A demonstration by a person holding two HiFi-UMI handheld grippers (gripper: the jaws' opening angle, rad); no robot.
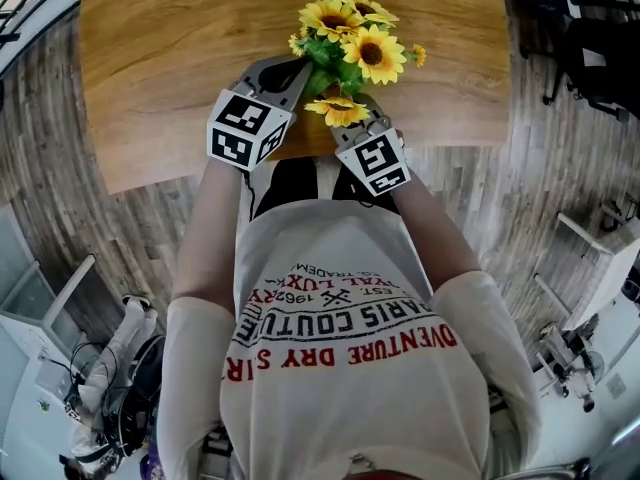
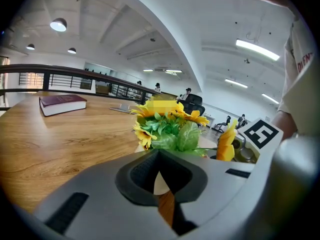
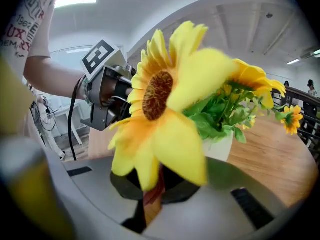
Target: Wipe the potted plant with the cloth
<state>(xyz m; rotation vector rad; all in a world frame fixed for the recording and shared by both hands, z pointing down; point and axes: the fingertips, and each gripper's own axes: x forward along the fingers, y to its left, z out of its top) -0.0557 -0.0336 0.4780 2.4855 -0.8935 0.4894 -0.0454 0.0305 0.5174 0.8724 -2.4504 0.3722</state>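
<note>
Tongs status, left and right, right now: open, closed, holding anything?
Left tongs: closed, empty.
Right tongs: closed; a sunflower hangs over the tips, nothing visibly gripped.

Seen from above, the potted plant (image 1: pixel 350 43) stands near the front edge of the table (image 1: pixel 180 58). Its sunflowers spread over both grippers. The left gripper (image 2: pixel 160 169) crowds it at 8 o'clock, and the right gripper (image 3: pixel 152 199) at 5, with one bloom hard against its front. From 9 through 12 to 3 the tabletop is open. A book (image 2: pixel 62 104) lies well off.
</note>
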